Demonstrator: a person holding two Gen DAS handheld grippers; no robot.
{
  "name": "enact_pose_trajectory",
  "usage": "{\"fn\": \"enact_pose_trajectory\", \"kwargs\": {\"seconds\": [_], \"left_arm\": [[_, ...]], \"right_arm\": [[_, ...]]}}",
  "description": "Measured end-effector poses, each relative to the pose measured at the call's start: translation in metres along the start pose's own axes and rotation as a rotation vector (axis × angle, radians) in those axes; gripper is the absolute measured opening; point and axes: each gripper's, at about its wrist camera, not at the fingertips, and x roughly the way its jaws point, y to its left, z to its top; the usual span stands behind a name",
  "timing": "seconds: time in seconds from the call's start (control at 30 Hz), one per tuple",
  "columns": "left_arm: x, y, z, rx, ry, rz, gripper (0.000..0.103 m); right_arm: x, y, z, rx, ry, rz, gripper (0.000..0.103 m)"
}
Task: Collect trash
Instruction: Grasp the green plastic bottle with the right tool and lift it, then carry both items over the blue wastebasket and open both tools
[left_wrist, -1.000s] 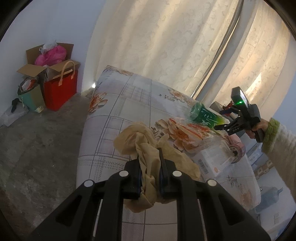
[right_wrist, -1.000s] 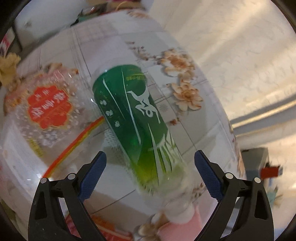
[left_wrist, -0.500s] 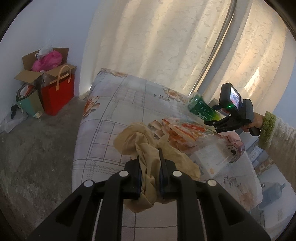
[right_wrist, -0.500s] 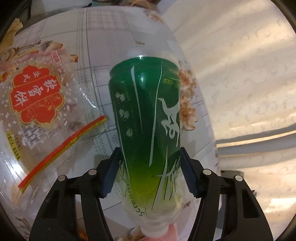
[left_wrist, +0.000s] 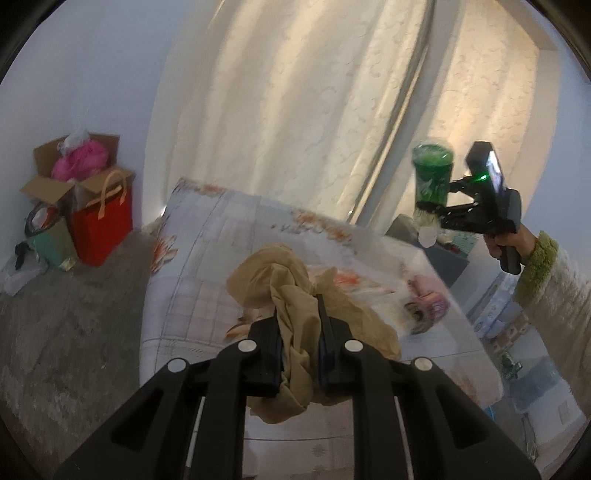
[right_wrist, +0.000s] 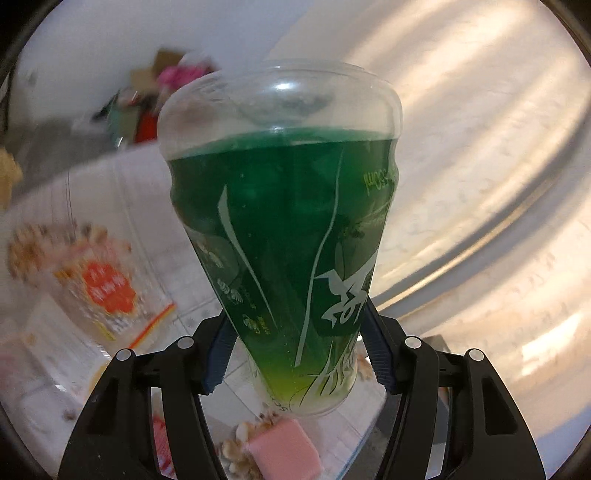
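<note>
The left tongs (left_wrist: 298, 345) are black plastic with round silver screws on the arms and flat black pads. The right tongs (right_wrist: 297, 356) are black too, with silver screws and ridged blue pads. Seen from the left, they have a black handle, a small bright screen and a green light. The sleeve (left_wrist: 554, 291) is cream and woolly, with a fuzzy green cuff.

Cream patterned curtains (left_wrist: 295, 122) behind floral-covered bed (left_wrist: 207, 236); red gift bag (left_wrist: 101, 221) beside open cardboard box (left_wrist: 55, 184) against white wall (left_wrist: 92, 74), on grey floor (left_wrist: 66, 325).
</note>
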Motion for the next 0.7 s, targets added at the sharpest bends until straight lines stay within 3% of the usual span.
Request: {"fn": "enact_pose_trajectory", "kwargs": {"seconds": [0.23, 0.33, 0.53, 0.7], "left_arm": [[-0.013, -0.055, 0.018, 0.104, -0.042, -0.163, 0.013], [-0.011, -0.094, 0.024, 0.161, -0.043, -0.276, 0.013], [0.012, -0.194, 0.018, 0.297, 0.043, -0.492, 0.013], [0.037, -0.286, -0.004, 0.411, 0.15, -0.633, 0.013]], "right_arm": [[-0.131, -0.048, -0.053, 0.215, -0.102, -0.104, 0.059], [-0.193, -0.063, -0.1, 0.339, -0.102, -0.166, 0.059], [-0.275, -0.075, -0.214, 0.599, -0.007, -0.255, 0.059], [-0.313, -0.072, -0.316, 0.835, 0.097, -0.314, 0.059]]}}
